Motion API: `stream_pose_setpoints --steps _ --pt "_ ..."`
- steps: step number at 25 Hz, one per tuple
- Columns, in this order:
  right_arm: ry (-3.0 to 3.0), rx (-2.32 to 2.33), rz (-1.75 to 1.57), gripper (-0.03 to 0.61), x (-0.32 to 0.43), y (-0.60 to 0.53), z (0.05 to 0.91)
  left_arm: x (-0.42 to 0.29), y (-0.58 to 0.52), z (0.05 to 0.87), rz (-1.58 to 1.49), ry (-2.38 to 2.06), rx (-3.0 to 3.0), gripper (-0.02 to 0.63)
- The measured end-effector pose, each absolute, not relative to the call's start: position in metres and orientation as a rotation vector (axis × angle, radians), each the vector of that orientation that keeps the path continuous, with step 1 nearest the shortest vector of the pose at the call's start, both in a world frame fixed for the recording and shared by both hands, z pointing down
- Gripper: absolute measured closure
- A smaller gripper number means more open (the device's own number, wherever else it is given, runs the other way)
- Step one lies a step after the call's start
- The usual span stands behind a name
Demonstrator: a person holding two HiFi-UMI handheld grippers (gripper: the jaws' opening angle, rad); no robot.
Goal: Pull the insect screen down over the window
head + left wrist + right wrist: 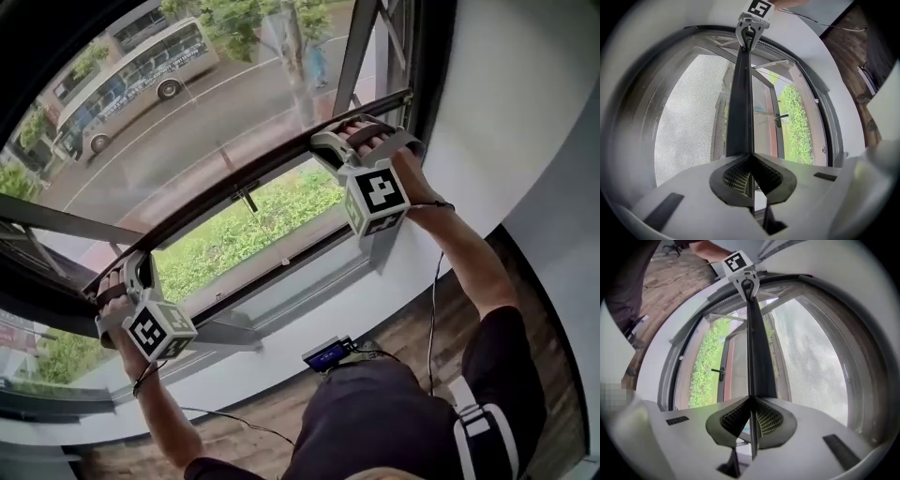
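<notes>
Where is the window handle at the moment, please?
In the head view, the window handle hangs near the middle, just below the pull bar, between the left tongs and right tongs.

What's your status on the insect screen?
Left tool and right tool both shut on the pull bar. Mesh partway down, bar short of the lower frame. Nothing seen blocking the path.
</notes>
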State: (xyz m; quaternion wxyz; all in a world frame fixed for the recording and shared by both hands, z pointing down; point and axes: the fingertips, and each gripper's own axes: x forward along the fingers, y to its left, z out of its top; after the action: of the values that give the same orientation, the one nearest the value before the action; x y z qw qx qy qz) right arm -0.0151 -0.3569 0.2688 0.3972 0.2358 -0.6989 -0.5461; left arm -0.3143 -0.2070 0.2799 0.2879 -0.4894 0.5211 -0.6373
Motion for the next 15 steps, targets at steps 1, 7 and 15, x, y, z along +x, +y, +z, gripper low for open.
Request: stream_pose_setpoints --steps 1,7,15 --pt "-1.748 0.634 -1.38 0.558 -0.002 -0.364 0.269 -0.313 -0.206 0.279 -1.71 1.391 -1.306 0.6" --pt "-1.683 0.659 -1.378 0.559 0.033 -0.38 0.262 -0.306 -0.206 0.271 -1.687 1.415 -1.296 0.6" --pt "-1.596 0.542 -1.275 0.566 0.061 -0.376 0.32 -0.285 -0.216 0.333 -1.701 1.369 -1.415 0.6"
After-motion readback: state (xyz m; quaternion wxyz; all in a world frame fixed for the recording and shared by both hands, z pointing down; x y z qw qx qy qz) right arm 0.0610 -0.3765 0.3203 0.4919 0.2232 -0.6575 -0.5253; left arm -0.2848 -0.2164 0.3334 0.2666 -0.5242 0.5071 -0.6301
